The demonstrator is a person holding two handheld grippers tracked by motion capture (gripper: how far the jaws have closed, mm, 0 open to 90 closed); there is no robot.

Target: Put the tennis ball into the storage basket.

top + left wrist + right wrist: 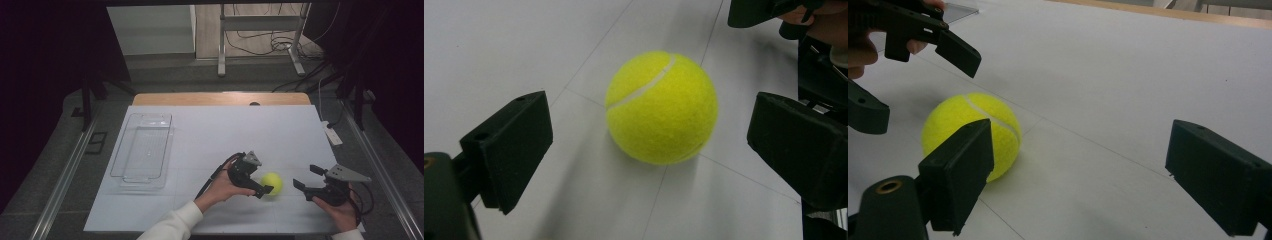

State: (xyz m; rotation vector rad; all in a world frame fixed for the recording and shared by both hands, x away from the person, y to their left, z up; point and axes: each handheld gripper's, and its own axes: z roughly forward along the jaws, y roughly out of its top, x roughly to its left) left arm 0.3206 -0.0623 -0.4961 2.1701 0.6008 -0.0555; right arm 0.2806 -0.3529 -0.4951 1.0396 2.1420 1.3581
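A yellow tennis ball (272, 183) rests on the white mat, near its front edge and right of centre. My left gripper (264, 180) reaches it from the left. In the left gripper view the ball (660, 107) lies between the two black jaws of this gripper (652, 120), with a gap on each side; the jaws stand open and the pads do not touch it. My right gripper (307, 177) is held to the ball's right, open with nothing between its jaws. In the right gripper view the ball (960, 125) sits partly behind the left jaw of that gripper (1083, 155).
A clear plastic tray (142, 150) stands empty on the left of the white mat (220, 130). A wooden table edge (220, 98) runs along the back. A white power strip (332, 135) lies off the mat's right side.
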